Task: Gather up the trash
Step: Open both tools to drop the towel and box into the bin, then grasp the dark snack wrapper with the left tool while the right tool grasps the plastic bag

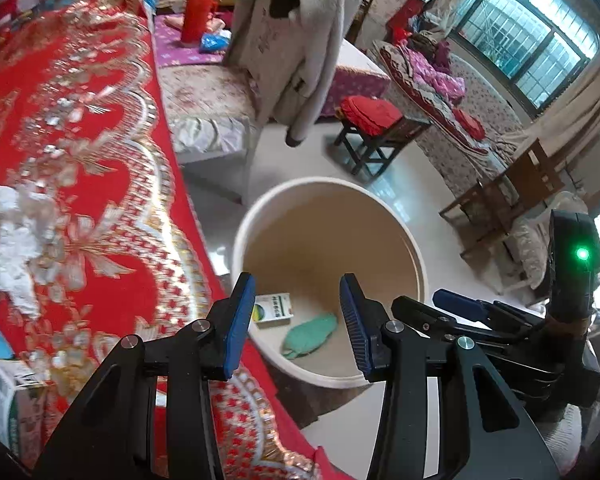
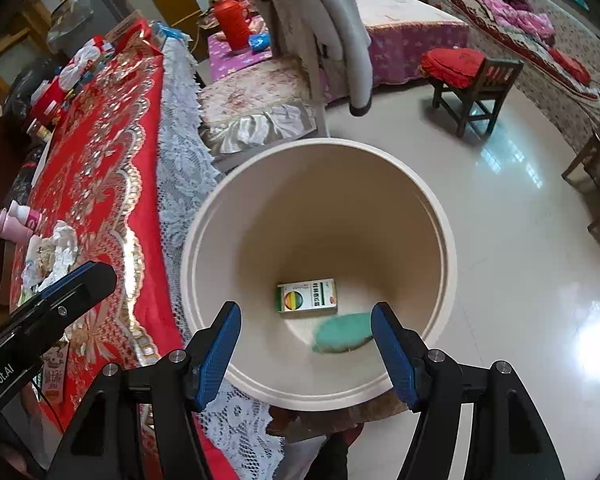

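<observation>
Facing only right camera: pink bottle (image 2: 14, 220)

A cream bin (image 2: 444, 240) stands upright on the floor beside the tabletop, holding a small carton (image 2: 307, 295) lying flat and a green scrap (image 2: 342, 332) just beside it. Crumpled white tissue (image 1: 14, 236) lies on the red tabletop (image 1: 100, 120).

A cluttered living room in daylight

Beyond the bench's red-and-gold cloth (image 1: 80, 128), glossy pale floor tiles (image 2: 500, 208) reflect a barred window (image 1: 532, 36); a dark wooden stool (image 2: 472, 80) with a red cushion stands near a floral-covered sofa (image 1: 460, 128).
</observation>
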Demonstrator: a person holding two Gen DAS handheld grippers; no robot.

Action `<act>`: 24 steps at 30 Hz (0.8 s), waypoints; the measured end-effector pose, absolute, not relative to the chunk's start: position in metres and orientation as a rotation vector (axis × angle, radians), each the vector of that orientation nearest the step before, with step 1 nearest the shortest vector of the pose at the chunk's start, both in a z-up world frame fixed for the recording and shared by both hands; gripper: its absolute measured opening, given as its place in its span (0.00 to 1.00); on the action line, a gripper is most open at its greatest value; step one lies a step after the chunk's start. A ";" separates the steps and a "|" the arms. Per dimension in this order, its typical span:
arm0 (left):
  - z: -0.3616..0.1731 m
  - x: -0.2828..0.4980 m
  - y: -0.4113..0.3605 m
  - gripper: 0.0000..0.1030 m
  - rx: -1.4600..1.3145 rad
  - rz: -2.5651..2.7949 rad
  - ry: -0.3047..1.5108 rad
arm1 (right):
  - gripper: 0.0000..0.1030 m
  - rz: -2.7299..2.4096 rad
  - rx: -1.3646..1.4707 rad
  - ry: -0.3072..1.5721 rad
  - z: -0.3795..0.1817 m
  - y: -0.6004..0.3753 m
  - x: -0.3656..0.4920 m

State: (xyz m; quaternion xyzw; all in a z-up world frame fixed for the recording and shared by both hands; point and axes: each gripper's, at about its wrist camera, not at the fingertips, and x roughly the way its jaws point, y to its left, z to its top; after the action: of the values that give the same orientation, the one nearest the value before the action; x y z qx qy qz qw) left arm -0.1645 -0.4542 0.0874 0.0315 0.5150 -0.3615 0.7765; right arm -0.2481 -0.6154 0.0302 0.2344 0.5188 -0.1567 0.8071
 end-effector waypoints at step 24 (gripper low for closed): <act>0.135 -0.129 -0.276 0.41 -0.021 -0.467 0.973 | 0.65 -0.087 0.324 1.029 0.080 -0.484 -0.155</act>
State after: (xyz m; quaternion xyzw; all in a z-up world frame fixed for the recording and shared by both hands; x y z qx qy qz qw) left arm -0.1287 -0.2761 0.1351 -0.0100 0.4631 -0.2226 0.8578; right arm -0.1548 -0.4839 0.0799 0.1540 0.4896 -0.0412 0.8572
